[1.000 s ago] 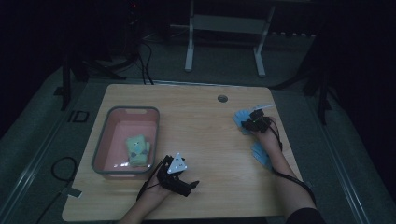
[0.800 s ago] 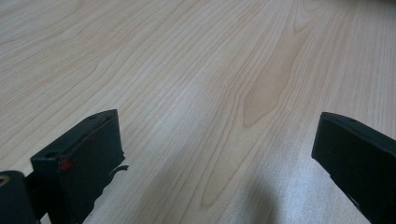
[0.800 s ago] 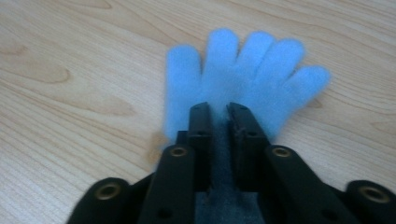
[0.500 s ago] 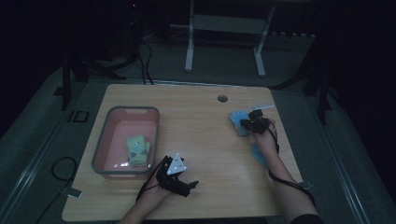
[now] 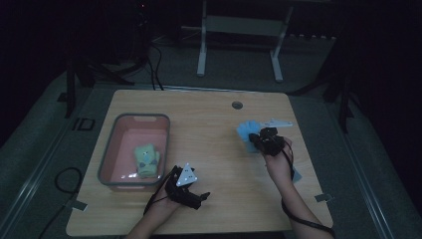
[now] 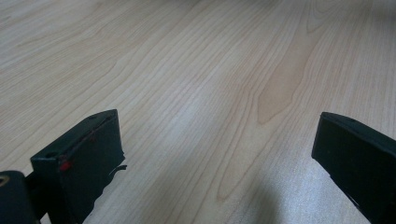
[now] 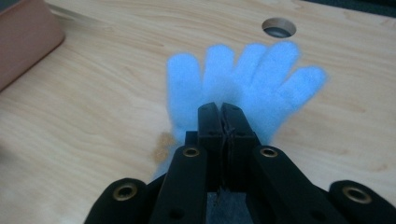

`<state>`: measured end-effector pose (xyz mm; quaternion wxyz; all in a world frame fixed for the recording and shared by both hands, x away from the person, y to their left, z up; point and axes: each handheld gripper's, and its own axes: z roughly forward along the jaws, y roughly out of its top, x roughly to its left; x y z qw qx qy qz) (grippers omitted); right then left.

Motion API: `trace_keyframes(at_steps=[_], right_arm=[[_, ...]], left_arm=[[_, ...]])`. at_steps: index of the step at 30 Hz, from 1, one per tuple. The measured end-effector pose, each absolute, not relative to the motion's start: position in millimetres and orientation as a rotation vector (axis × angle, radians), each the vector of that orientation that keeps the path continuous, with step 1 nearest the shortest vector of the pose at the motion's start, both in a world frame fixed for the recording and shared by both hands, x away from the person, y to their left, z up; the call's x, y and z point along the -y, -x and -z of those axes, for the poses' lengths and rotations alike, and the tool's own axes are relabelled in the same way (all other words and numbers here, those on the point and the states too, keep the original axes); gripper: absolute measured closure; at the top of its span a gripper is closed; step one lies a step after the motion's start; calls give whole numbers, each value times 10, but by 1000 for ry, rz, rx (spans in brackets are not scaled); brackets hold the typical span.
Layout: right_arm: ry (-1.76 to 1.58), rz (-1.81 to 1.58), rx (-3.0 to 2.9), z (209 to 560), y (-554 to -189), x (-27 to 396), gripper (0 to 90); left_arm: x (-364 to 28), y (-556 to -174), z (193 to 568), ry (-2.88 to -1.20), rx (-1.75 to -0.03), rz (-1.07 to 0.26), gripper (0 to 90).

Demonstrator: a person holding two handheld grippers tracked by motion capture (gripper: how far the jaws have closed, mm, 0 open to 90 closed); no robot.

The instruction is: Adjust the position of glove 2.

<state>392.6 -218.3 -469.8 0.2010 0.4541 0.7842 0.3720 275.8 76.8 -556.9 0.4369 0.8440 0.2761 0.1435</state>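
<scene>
Near the front edge of the wooden worktop (image 5: 209, 124), the left gripper (image 5: 185, 188) rests with its fingers (image 6: 84, 158) spread wide over bare wood, with open room ahead. Just left of it sits one pink bin (image 5: 112, 158) holding one pale green glove (image 5: 146, 159). Farther right, the right gripper (image 5: 267, 141) has its fingers (image 7: 208, 122) pressed together at the palm of one blue glove (image 7: 243, 79), lying flat; whether they pinch its fabric is unclear. One round cable hole (image 5: 237, 105) lies near the far edge. The room beyond is dark.
</scene>
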Motion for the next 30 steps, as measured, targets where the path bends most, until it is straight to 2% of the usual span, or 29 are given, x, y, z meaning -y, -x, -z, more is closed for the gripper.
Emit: trace_keyframes(at_steps=[9,16,26,30], right_arm=[[-1302,-1061,-2199,4746,-3613,2040,877],[-1321,-1076,-2228,4952,-3365,1851,876],[-1327,-1001,-2287,5303,-3348,1791,871],[-1373,-983,-2295,5456,-3356,1816,813]], left_arm=[[-776,-2753,5564,-2098,-688,-366,23],[-771,-2744,5565,-2104,-674,-376,23],[-764,-2740,5577,-2106,-672,-375,23],[-758,-2738,5582,-2113,-664,-375,23]])
